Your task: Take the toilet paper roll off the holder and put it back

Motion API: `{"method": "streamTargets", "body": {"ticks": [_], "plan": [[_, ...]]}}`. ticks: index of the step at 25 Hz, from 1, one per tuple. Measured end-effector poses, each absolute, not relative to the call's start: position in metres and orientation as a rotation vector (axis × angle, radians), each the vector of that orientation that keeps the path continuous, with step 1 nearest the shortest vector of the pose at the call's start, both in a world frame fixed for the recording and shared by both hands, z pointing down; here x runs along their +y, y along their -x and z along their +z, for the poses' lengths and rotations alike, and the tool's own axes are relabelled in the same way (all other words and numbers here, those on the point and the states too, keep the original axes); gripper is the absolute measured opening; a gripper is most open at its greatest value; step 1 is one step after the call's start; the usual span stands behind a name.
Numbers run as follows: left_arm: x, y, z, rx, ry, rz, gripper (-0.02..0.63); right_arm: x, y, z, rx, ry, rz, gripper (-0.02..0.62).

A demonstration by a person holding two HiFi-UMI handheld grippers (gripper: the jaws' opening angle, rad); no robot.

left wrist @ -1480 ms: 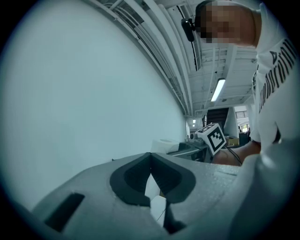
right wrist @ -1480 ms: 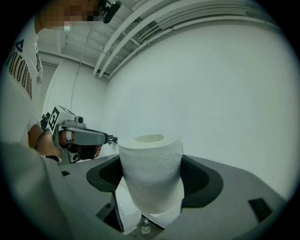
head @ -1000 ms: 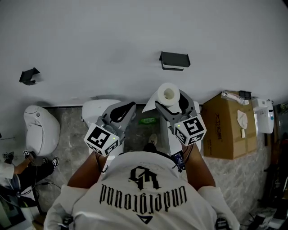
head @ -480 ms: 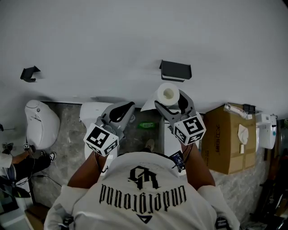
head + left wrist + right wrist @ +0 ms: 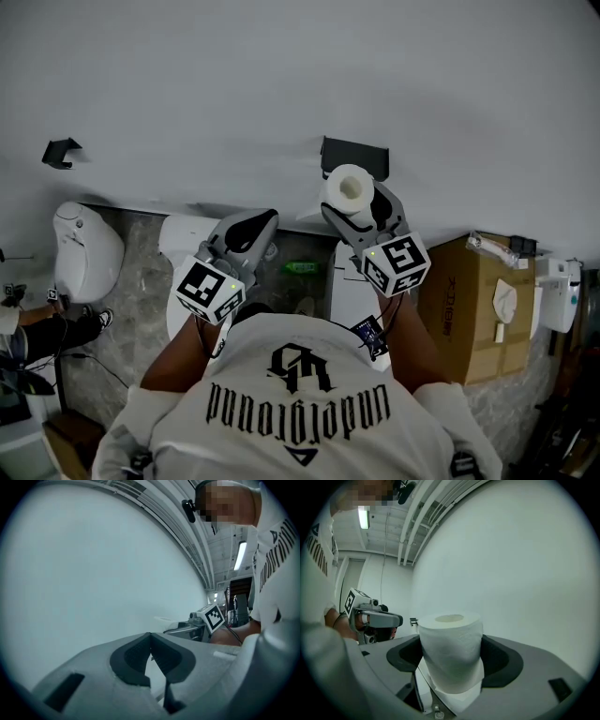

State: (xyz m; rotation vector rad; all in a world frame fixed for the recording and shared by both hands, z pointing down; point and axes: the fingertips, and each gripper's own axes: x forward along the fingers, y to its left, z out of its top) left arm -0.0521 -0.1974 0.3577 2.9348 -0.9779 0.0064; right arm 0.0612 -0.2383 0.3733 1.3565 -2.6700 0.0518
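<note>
A white toilet paper roll (image 5: 348,188) stands upright between the jaws of my right gripper (image 5: 356,203), which is shut on it; in the right gripper view the roll (image 5: 451,645) fills the gap, a loose sheet hanging below. The dark wall holder (image 5: 353,154) sits just behind and above the roll. My left gripper (image 5: 251,229) hangs to the left at the same height, its jaws shut with nothing in them, tips meeting in the left gripper view (image 5: 150,645).
A white toilet (image 5: 192,246) stands below the left gripper, a second one (image 5: 86,260) at far left. A cardboard box (image 5: 478,299) sits at the right. A small dark wall bracket (image 5: 61,151) is at upper left. The pale wall (image 5: 281,75) is close ahead.
My right gripper has carried the roll up and forward, so it now sits right in front of the holder. The left gripper has barely shifted.
</note>
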Motion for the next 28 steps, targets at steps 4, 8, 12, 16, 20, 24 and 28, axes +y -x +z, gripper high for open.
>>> {"method": "streamTargets", "body": {"ticks": [4, 8, 12, 16, 20, 24, 28], "plan": [[-0.203, 0.039, 0.361, -0.979, -2.930, 0.022, 0.012, -0.250, -0.073, 0.373, -2.682, -1.354, 0.060, 0.341], [-0.214, 0.037, 0.365, -0.994, -2.911, 0.025, 0.012, -0.262, -0.077, 0.376, -2.694, -1.352, 0.082, 0.341], [-0.225, 0.033, 0.371, -0.983, -2.902, 0.032, 0.012, -0.273, -0.084, 0.378, -2.685, -1.381, 0.097, 0.341], [-0.239, 0.026, 0.370, -0.953, -2.911, 0.033, 0.012, -0.287, -0.091, 0.380, -2.679, -1.420, 0.121, 0.341], [-0.256, 0.024, 0.368, -0.930, -2.924, 0.040, 0.012, -0.305, -0.092, 0.383, -2.666, -1.441, 0.137, 0.341], [-0.273, 0.025, 0.371, -0.909, -2.915, 0.042, 0.012, -0.322, -0.093, 0.386, -2.656, -1.471, 0.147, 0.341], [-0.288, 0.028, 0.376, -0.894, -2.904, 0.051, 0.012, -0.337, -0.095, 0.390, -2.638, -1.500, 0.154, 0.341]]}}
